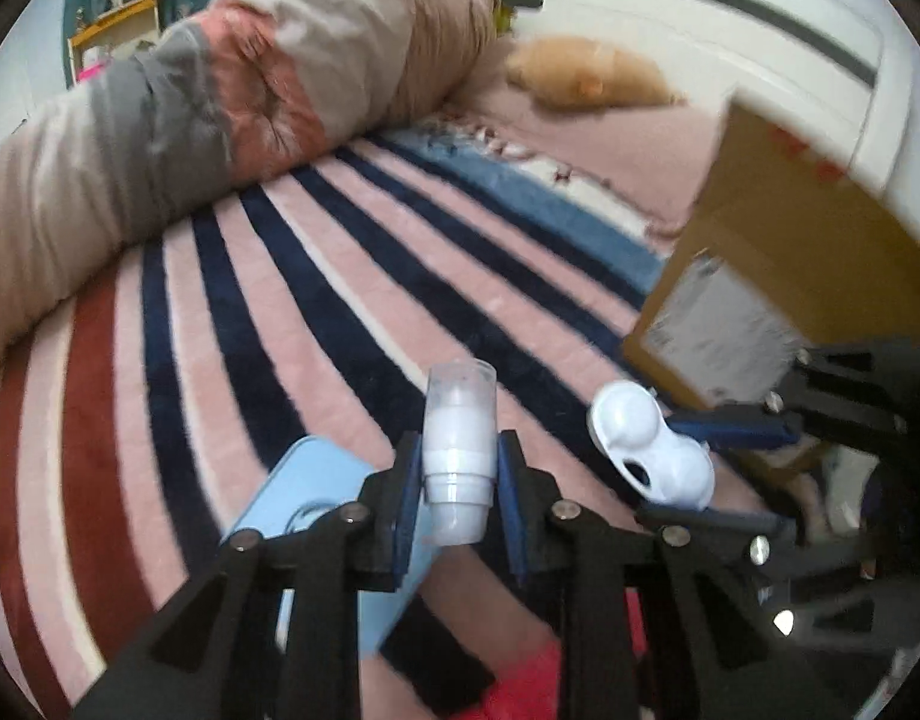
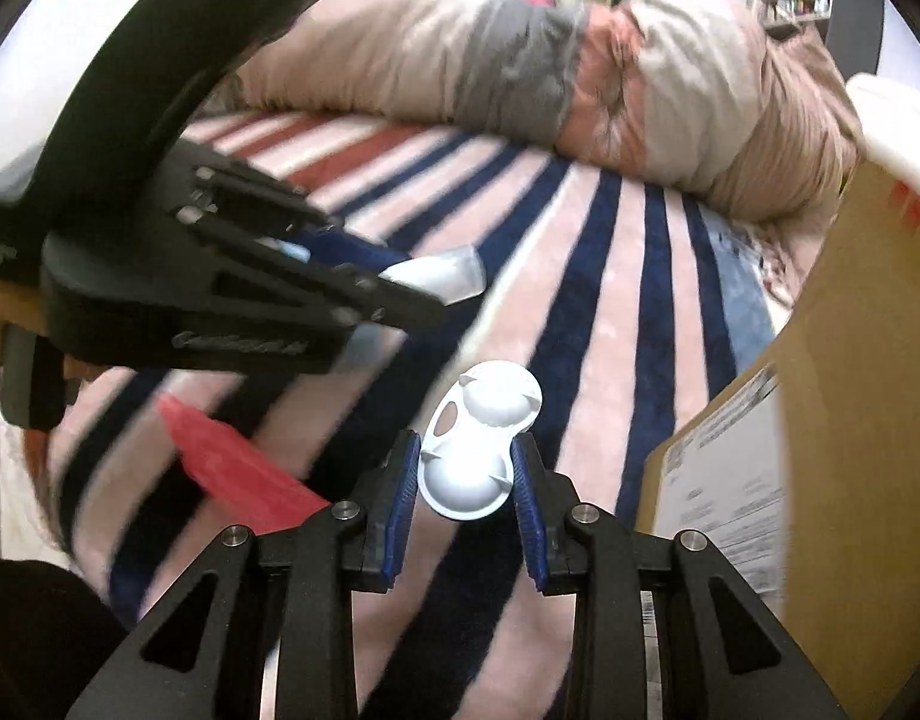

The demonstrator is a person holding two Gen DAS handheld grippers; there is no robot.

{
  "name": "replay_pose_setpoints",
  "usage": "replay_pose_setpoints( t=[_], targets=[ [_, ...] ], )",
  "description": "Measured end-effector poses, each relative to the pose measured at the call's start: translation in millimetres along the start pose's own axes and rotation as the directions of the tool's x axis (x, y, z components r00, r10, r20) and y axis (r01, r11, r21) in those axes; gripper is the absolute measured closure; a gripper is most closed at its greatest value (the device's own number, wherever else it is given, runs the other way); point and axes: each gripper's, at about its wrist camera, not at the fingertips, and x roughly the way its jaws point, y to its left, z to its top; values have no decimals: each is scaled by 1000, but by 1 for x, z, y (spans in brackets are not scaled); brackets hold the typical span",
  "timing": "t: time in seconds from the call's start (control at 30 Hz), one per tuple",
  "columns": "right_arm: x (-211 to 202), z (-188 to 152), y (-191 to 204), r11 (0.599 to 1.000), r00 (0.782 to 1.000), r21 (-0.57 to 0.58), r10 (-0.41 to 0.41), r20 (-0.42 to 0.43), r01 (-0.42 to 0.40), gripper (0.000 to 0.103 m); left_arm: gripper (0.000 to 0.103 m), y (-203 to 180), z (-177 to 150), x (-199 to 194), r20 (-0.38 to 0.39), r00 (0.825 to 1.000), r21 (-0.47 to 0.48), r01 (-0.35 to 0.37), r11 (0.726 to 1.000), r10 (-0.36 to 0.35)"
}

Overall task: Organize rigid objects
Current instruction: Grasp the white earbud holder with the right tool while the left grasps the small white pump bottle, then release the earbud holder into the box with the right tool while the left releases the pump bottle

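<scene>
Translucent white plastic: a small capped bottle (image 1: pixel 460 450) was clamped between the blue pads of the left gripper (image 1: pixel 459 480), held upright above the bed.
Left gripper, state: narrowed onto the bottle, both pads pressed to its lower body; in the right wrist view the left gripper (image 2: pixel 424 294) was seen from the side with the bottle's (image 2: pixel 448 277) cap end projecting past the fingers.
White moulded plastic: a double-domed contact lens case (image 2: pixel 481 447) was gripped across one dome by the right gripper (image 2: pixel 467 483); the other dome projected forward.
Right gripper, state: closed on the lens case; in the left wrist view the right gripper (image 1: pixel 694 468) was seen beside the left, with the lens case (image 1: pixel 649 450) raised above the blanket.
Striped blanket (image 1: pixel 352 312): pink, navy, red and white bands were recorded beneath both tools.
Light blue tin (image 1: pixel 322 498): lay flat on the blanket, partly hidden behind the left fingers.
Red item (image 2: pixel 232 462): blurred, lying on the blanket; kind could not be told.
Cardboard box (image 1: pixel 778 276): stood at the right, a white label on its side.
Rolled duvet (image 1: pixel 220 96): lay across the far side of the bed.
Orange plush toy (image 1: pixel 586 72): lay beyond the duvet.
</scene>
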Motion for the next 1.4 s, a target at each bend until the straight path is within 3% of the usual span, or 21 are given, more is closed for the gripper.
replay_pose_setpoints(
  t=[0.13,0.3,0.43,0.6,0.67,0.73,0.93,1.1,1.3,1.33,1.4],
  targets=[
    [-52,14,6,999,994,-35,26,107,-22,77,81,-6,1,-51,57,998,-30,-1,1000,2],
    [-140,22,-3,999,965,-34,49,258,-42,77,81,-28,3,-98,103,995,-37,5,999,-1],
    [-184,21,-48,999,963,40,-9,271,-2,77,81,-47,3,-115,127,992,-39,21,999,-16],
    [-159,3,-108,991,993,129,-54,103,40,76,81,-74,11,-124,142,990,-23,24,999,-20],
    [-142,-8,-118,988,997,151,-35,65,25,67,81,-87,20,-123,143,990,-16,24,1000,-21],
    [-132,-14,-127,984,998,172,-45,37,38,65,81,-96,27,-123,143,989,-5,32,999,-31],
    [-148,-36,-157,972,996,235,-42,81,21,59,81,-142,65,-115,129,989,72,61,996,-70],
    [-157,-49,-164,974,993,223,-53,109,27,59,81,-177,105,-79,50,994,106,96,990,-101],
    [-157,-57,-170,974,990,226,-31,135,0,58,81,-197,132,-14,-62,998,118,34,992,-27],
    [-156,-58,-172,974,990,227,-30,135,-2,57,79,-196,134,-7,-74,997,117,16,993,-7],
    [-155,-60,-173,975,991,223,-30,133,-1,57,64,-195,135,3,-84,996,120,-22,993,32]
  ],
)
